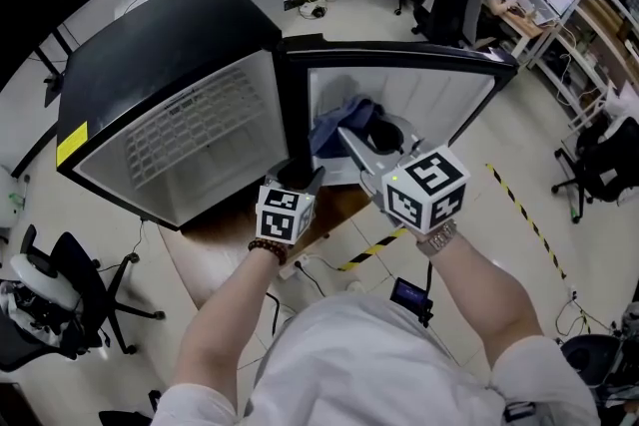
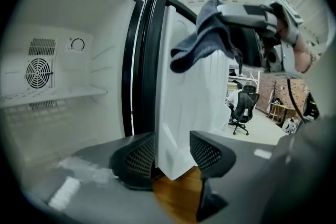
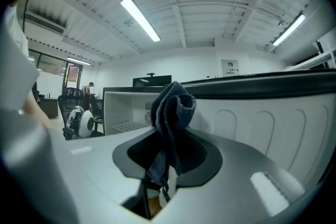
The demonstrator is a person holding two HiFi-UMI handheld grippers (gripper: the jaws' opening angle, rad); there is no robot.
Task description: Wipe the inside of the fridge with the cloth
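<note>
The right tool [image 3: 169,155] pinches the blue cloth [image 3: 173,107] — bunched upright between its jaws. The left tool [image 2: 173,157] stands spread — the fridge door [image 2: 184,107] edge showing between its jaws.

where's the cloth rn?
The cloth is pinched in the right gripper, at the middle of the head view. It is held up in front of the open fridge door, just right of the fridge opening.
</note>
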